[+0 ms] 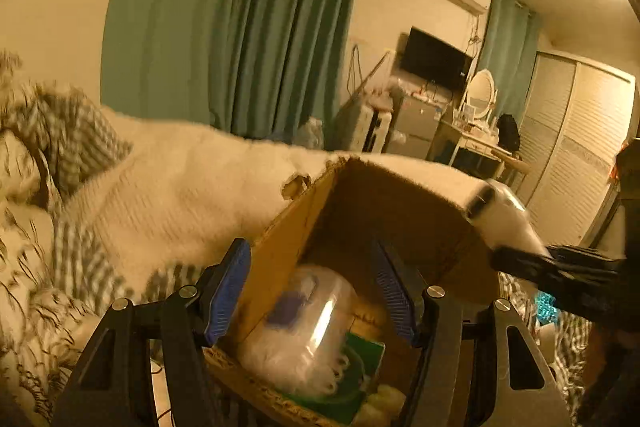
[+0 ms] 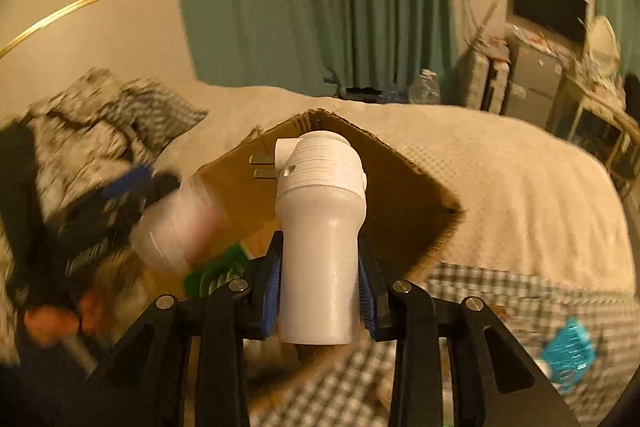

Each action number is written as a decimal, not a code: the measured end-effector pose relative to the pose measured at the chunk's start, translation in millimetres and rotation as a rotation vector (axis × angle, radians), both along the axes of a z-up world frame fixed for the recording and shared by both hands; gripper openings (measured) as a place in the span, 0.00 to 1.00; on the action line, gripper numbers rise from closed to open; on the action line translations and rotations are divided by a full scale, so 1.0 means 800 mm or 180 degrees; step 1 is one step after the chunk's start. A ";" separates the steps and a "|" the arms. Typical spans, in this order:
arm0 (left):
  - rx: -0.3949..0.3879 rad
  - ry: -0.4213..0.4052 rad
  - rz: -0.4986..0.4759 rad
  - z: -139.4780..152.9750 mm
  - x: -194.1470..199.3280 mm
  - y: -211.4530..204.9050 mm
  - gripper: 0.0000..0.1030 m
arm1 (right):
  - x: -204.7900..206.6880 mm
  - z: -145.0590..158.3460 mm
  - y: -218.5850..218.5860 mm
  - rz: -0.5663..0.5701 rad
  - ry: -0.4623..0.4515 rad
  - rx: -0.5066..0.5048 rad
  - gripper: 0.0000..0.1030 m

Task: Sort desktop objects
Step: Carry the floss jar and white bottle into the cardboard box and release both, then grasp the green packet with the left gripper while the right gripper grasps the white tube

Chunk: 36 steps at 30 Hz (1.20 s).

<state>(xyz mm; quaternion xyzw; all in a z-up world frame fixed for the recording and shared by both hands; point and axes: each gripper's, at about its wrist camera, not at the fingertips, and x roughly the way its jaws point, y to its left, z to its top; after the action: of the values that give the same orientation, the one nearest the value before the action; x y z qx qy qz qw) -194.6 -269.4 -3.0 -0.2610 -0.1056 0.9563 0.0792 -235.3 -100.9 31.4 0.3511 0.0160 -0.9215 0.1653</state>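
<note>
An open cardboard box [image 1: 380, 195] stands on the bed. My left gripper [image 1: 312, 291] is open just over its near edge, with a clear plastic container [image 1: 304, 323] lying inside the box below the blue pads, on a green item [image 1: 360, 359]. My right gripper [image 2: 320, 291] is shut on a white plastic plug-in device [image 2: 320, 227] with two metal prongs, held upright in front of the box [image 2: 400, 195]. The left gripper [image 2: 120, 203] and the clear container [image 2: 176, 227] show blurred at the left of the right wrist view. The white device [image 1: 504, 219] also shows at the right of the left wrist view.
A cream blanket [image 2: 500, 187] covers the bed behind the box. Patterned pillows [image 1: 68, 131] lie at the left. A checked cover [image 2: 480, 307] lies at the near right with a teal packet [image 2: 568, 351] on it. Green curtains, a dresser and a wardrobe stand beyond.
</note>
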 end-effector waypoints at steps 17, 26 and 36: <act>-0.0149 -0.0434 -0.0219 -0.017 0.020 0.049 0.89 | 0.050 -0.008 0.073 -0.0694 -0.0137 -0.0005 0.75; -0.0045 -0.0464 -0.0759 0.030 0.136 0.161 1.00 | 0.197 0.029 0.265 -0.1253 -0.0098 0.0320 0.75; -0.0217 -0.0990 -0.0484 -0.005 0.160 0.249 1.00 | 0.259 0.031 0.333 -0.1094 0.0003 -0.0004 0.75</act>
<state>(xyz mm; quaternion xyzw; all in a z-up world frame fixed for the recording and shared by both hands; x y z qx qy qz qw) -66.3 -70.6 -6.6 -0.4156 -0.0640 0.8986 0.1252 -28.2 165.8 56.2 0.3482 -0.0448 -0.9363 0.0054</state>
